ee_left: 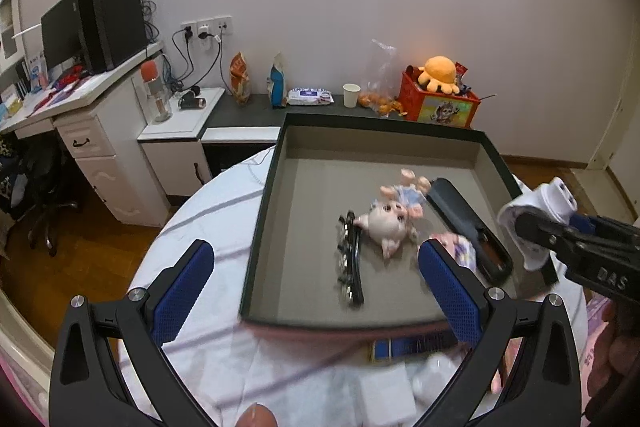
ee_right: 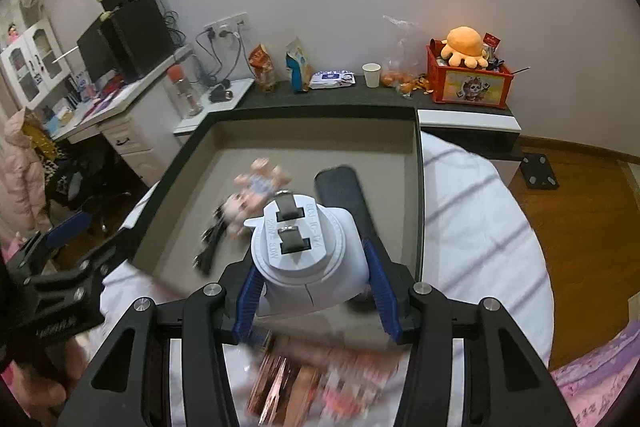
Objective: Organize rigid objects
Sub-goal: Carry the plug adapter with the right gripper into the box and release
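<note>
Between the blue pads of the right hand-held gripper (ee_right: pixel 316 291) sits a chunky white plug adapter (ee_right: pixel 308 251), pinched on both sides. It's a rounded plastic body with a stepped circular face pointing away from the camera, two flat metal prongs set in dark slots, and small raised lettering moulded into the face that I can't read properly. It's held up off everything, just above the near edge of the tray (ee_right: pixel 418 187).

Ahead of that hand-held gripper, inside the tray, lie a little pig figurine (ee_left: pixel 386 221), a dark curved piece with metal bits (ee_left: pixel 350 259) and a long black case (ee_left: pixel 468 227), all a bit blurry.

Left hand-held gripper (ee_left: pixel 316 291) is spread wide with nothing between its pads, hanging over the tray's near-left corner, above the white striped tabletop (ee_left: pixel 208 211). Some blurry packets (ee_right: pixel 320 379) lie below the right one.
</note>
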Demonstrator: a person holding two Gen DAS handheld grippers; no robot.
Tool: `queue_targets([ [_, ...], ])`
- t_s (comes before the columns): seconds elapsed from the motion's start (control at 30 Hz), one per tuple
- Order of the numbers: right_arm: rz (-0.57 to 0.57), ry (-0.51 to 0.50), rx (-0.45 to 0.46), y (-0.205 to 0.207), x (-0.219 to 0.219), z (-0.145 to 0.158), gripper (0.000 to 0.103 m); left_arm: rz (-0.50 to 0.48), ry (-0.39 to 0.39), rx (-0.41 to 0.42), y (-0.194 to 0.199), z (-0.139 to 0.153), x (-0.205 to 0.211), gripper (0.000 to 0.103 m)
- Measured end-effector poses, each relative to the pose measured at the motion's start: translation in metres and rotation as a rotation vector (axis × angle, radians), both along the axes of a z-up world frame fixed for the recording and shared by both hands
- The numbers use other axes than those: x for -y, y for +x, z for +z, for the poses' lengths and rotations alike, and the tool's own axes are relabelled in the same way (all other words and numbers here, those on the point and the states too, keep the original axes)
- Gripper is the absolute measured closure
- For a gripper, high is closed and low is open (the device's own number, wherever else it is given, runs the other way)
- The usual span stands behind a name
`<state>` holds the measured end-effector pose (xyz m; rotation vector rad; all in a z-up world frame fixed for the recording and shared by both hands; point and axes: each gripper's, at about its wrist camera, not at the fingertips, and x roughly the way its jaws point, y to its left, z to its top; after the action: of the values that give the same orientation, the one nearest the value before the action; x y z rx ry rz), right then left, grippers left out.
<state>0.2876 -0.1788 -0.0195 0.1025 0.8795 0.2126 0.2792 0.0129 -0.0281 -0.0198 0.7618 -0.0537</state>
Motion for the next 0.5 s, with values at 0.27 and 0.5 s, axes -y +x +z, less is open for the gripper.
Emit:
queue_targets([
  [0.27, -0.007, -0.027, -0.068, 0.072, 0.004, -0.028, 0.053, 0.014, -0.001, -0.050, 0.063, -0.016, 0.012, 0.000],
  [0.5, -0.018, -0.086, -0.136, 0.102, 0.006, -0.047, 0.052, 0.021, -0.011, -0.053, 0.082, -0.019, 0.015, 0.000],
])
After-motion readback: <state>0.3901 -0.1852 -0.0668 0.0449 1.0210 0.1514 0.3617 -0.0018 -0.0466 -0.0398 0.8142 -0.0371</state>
